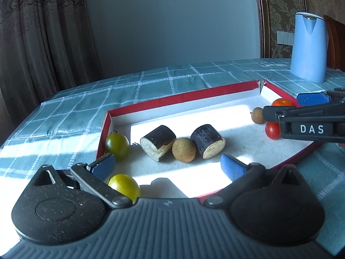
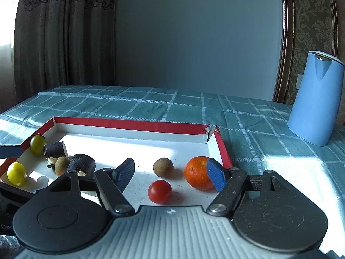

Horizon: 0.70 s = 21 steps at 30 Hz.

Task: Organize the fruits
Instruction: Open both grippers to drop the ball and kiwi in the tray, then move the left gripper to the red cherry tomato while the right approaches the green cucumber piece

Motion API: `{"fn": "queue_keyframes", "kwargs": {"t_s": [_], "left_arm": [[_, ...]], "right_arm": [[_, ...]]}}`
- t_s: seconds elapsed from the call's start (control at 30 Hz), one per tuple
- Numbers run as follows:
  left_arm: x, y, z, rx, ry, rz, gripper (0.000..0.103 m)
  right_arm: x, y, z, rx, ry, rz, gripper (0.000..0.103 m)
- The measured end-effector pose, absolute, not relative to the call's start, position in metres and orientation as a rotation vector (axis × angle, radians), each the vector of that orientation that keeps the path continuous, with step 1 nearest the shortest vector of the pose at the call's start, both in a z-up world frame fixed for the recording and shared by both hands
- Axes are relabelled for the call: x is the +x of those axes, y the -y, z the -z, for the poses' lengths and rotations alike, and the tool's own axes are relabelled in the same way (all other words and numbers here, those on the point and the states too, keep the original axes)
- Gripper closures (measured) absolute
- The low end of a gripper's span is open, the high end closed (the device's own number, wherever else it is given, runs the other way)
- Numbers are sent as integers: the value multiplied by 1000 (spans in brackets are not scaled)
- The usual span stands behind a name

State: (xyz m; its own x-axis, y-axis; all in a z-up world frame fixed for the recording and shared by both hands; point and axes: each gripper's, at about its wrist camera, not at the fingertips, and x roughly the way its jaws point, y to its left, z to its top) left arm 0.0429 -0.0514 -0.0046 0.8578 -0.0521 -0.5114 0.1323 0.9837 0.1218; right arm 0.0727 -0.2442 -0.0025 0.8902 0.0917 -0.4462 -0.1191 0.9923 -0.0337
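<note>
Fruit lay grouped in the red tray (image 2: 138,124). Both grippers, left (image 1: 168,164) and right (image 2: 172,172), stood apart, empty; best withdrawn high, clear of the red tomato (image 2: 160,191).

Red-rimmed tray (image 2: 138,125) of fruit (orange (image 2: 196,172) rightmost)

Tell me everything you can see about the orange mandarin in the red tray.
The mandarin is round and bright orange, with dimpled peel and a small stem dimple on top. It looks whole and unpeeled. It rests on the white floor of the red-rimmed tray, near the right wall, beside a brown longan and a red cherry tomato. The open right gripper's blue pad overlaps its right side; contact is unclear.
</note>
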Motion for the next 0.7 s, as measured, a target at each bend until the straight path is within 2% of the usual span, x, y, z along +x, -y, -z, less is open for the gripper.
{"fn": "queue_keyframes", "kwargs": {"t_s": [0.37,0.7], "left_arm": [[-6,41,2,126,-491,204,0],[-7,36,7,157,-524,127,0]], "right_arm": [[45,265,3,38,-454,-124,30],[0,254,14,19,-483,-277,30]]}}
